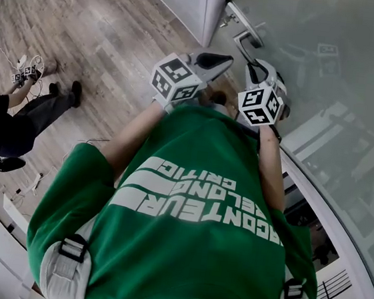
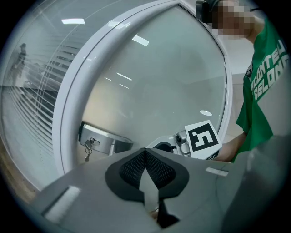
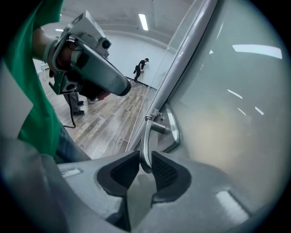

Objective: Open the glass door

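The frosted glass door (image 1: 329, 81) stands at the right in its white frame (image 1: 213, 8). Its metal lever handle (image 1: 242, 44) sits on a plate near the door's edge. My right gripper (image 1: 255, 71) is at the lever; in the right gripper view my right gripper (image 3: 145, 166) is shut on the tip of the handle (image 3: 146, 141), one pad on each side. My left gripper (image 1: 217, 60) hovers just left of it, shut with nothing in it. In the left gripper view my left gripper (image 2: 145, 157) faces the glass (image 2: 159, 91), beside the right gripper's marker cube (image 2: 202, 139).
A lock plate (image 2: 97, 142) with a key (image 2: 88, 148) hanging from it is on the door. Wooden floor (image 1: 107, 29) lies to the left, where another person (image 1: 8, 125) crouches. A distant person (image 3: 142, 68) stands far down the room.
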Demonstrator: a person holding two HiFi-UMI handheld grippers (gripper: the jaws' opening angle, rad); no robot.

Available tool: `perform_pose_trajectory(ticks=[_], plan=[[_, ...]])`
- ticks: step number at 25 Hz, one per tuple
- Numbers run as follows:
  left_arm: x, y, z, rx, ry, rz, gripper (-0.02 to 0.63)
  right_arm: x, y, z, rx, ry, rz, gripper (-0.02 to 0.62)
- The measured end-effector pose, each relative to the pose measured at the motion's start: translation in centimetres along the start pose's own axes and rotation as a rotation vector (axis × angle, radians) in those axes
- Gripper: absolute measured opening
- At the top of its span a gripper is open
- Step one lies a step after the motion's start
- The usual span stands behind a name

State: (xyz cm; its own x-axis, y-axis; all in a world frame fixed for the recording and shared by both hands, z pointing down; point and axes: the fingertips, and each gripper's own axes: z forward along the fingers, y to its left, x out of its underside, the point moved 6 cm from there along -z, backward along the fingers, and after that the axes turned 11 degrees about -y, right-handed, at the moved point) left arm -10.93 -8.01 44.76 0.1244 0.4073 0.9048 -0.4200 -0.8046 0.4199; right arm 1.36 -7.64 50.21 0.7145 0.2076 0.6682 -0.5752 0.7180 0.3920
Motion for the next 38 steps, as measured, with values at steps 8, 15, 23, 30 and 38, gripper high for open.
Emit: perform_pose_trajectory(ticks=[8,15,23,30,38], plan=[[-0.2,0.4,0.3,0.018,0.037,0.003,0.015,-0.6,0.9,0.2,0.001,0.057,-0.178,0.060],[0.7,1.0,2.4,0.033,0.129,0.075,0.015,-0.7,0.7,0.4,-0.023,0.079,-0.134,0.052],[1.6,1.8,5.4,0.042,0.239,0.152,0.015,-1.1,0.4,0.6,-0.047,0.104,-0.056,0.051],[1.9,1.5,6.7,0.052,0.259,0.152,0.015,-1.0,0.4,0.5,-0.063,0.084,-0.060,0.051],[2.8,1.2,8.0,0.066,0.299,0.150,0.015,-1.0,0.2,0.5,-0.079,0.074,-0.062,0.049]])
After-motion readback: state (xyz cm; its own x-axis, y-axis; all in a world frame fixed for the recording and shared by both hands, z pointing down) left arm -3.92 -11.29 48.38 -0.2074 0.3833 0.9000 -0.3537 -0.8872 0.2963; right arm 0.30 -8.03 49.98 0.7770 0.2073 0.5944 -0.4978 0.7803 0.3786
